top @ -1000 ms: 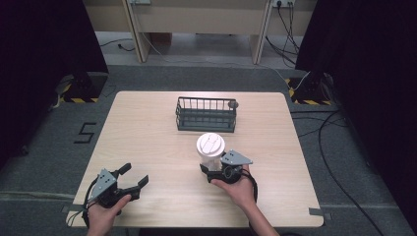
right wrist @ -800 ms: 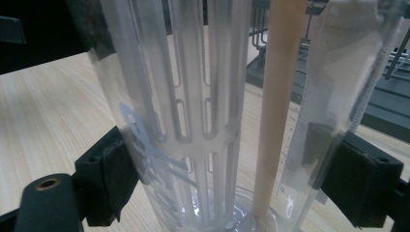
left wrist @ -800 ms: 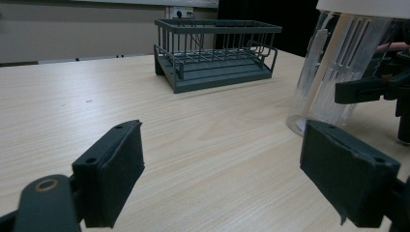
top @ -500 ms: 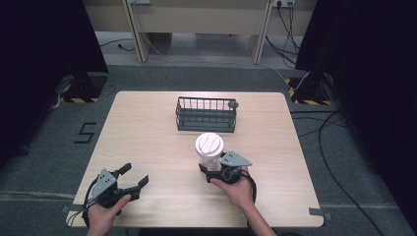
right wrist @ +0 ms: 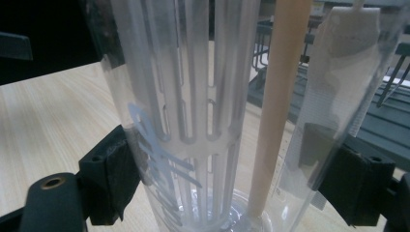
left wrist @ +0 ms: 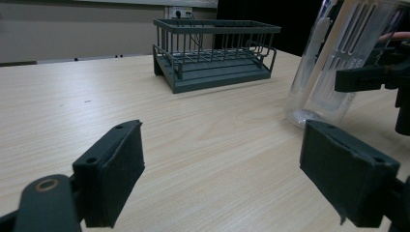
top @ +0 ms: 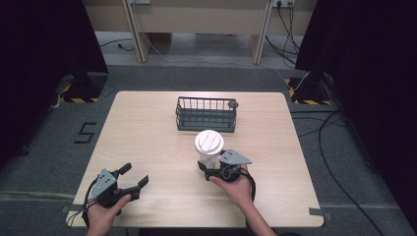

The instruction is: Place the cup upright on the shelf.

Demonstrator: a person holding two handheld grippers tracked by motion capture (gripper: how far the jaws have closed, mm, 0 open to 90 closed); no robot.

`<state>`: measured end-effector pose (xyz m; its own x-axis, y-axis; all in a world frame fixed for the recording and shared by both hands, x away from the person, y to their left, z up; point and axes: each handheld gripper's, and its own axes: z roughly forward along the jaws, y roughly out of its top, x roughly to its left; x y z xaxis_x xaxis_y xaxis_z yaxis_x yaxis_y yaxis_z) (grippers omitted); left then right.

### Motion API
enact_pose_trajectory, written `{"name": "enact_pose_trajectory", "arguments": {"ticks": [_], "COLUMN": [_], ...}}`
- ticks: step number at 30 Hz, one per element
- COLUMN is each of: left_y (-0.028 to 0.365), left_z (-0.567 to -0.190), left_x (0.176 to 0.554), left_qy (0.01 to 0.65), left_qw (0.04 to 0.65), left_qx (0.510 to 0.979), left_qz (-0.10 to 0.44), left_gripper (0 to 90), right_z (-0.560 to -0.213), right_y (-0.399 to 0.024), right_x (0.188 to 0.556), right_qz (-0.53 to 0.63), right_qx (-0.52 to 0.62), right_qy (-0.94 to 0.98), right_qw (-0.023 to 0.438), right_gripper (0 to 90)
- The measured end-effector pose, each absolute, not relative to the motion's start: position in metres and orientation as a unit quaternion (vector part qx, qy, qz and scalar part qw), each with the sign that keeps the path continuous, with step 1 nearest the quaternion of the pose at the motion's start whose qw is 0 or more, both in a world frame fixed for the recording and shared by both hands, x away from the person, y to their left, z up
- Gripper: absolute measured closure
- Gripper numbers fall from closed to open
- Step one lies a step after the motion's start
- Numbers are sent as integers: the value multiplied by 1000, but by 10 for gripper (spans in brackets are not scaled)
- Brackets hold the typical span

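Clear tumbler [top: 209,148] with a white lid stands upright on the wooden table [top: 147,137], near the centre and just in front of the dark wire basket [top: 206,114]. Compared with the high view of a second ago, nothing has measurably shifted: tumbler, basket and both hands sit in the same places.

Right gripper [top: 212,169] is closed around the lower part of the tumbler. Its own view confirms this: one black pad [right wrist: 118,169] presses the clear wall on one side and the other pad [right wrist: 338,176] on the opposite side, with the tumbler [right wrist: 227,111] between them. That close view also shows what the high view cannot: a white slotted insert inside the tumbler, a pale tan stick leaning within it, and a blue printed mark on the wall. The basket [right wrist: 387,96] is seen through and behind the plastic.

Left gripper [top: 130,184] is held near the table's front left edge, well apart from the tumbler, jaws spread wide with nothing between them. Its view shows the two pads [left wrist: 113,174] apart over bare wood, the basket [left wrist: 215,53] farther off, the tumbler [left wrist: 338,58] at the right, resting base-down on the table, and part of the right gripper [left wrist: 377,79] against it.
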<state>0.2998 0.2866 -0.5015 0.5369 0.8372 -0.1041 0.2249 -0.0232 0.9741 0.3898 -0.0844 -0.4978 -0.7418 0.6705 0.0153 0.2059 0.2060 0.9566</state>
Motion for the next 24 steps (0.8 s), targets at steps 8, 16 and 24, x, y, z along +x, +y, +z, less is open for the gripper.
{"name": "enact_pose_trajectory", "arguments": {"ticks": [8,16,24], "left_y": [287,287,287], "left_z": [-501,-501,-501], "left_x": [300,300,300], "left_qy": [400,400,400], "left_qw": [573,573,574], "left_qx": [664,664,663], "left_qz": [267,267,267], "left_gripper": [152,152,152], "right_z": [-492,-486,-478], "right_y": [-88,-91,-94], "right_x": [394,399,406], "right_qz": [555,554,555], "right_qx": [300,305,312], "right_qy": [745,740,735], "right_qw": [217,226,232], "right_gripper": [183,183,184]}}
